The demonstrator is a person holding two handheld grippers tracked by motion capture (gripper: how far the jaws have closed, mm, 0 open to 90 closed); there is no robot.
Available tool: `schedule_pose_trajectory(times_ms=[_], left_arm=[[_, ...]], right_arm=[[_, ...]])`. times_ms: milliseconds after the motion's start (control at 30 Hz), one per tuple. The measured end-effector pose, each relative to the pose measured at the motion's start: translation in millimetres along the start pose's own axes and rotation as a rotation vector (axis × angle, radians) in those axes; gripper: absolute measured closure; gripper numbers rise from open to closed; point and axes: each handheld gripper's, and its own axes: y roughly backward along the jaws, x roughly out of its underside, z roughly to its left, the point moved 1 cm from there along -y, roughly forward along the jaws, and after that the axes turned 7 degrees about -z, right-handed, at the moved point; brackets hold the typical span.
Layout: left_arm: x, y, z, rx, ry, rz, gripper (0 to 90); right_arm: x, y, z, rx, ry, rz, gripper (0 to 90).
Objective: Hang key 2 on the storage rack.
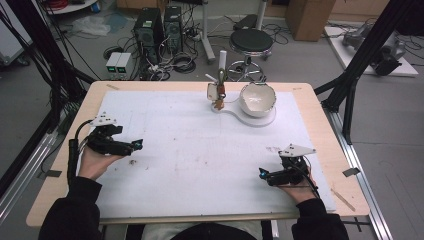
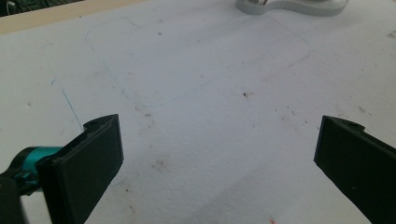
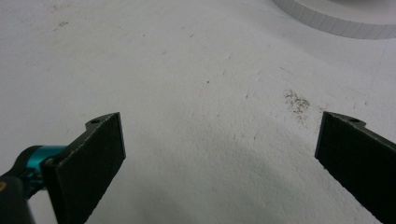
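Both the left tool [image 1: 131, 146] and the right tool [image 1: 267, 176] are resting wide open and empty on the worktop [image 1: 175, 150], well apart from the white bowl [image 1: 257, 98] sitting tilted on its stand at the far edge, so a hasty reach is risking tipping it.

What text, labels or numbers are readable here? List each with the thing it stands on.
None can be read. The white mat, the white bowl on its stand, the left gripper and the right gripper bear no legible marks. The two small boxes on the floor are too blurred to tell.
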Motion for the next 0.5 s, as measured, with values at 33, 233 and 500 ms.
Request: schedule_pose_trajectory(times_ms=[33,233,500], left_arm=[[1.3,1.4,-0.3,0.004,-0.008,0.005,1.7],[13.7,8.1,-8.3,0.015,-0.035,0.053,1.7],[43.2,17.5,-11.9,0.007,-0.015,0.087,1.7]], right_arm=[[0.1,0.4,0.5,0.001,-0.005,0.001,0.8],[0.3,0.5,0.5,-0.003,-0.005,-0.002,0.8],[0.7,1.4,0.4,0.002,-0.002,0.001,0.8]])
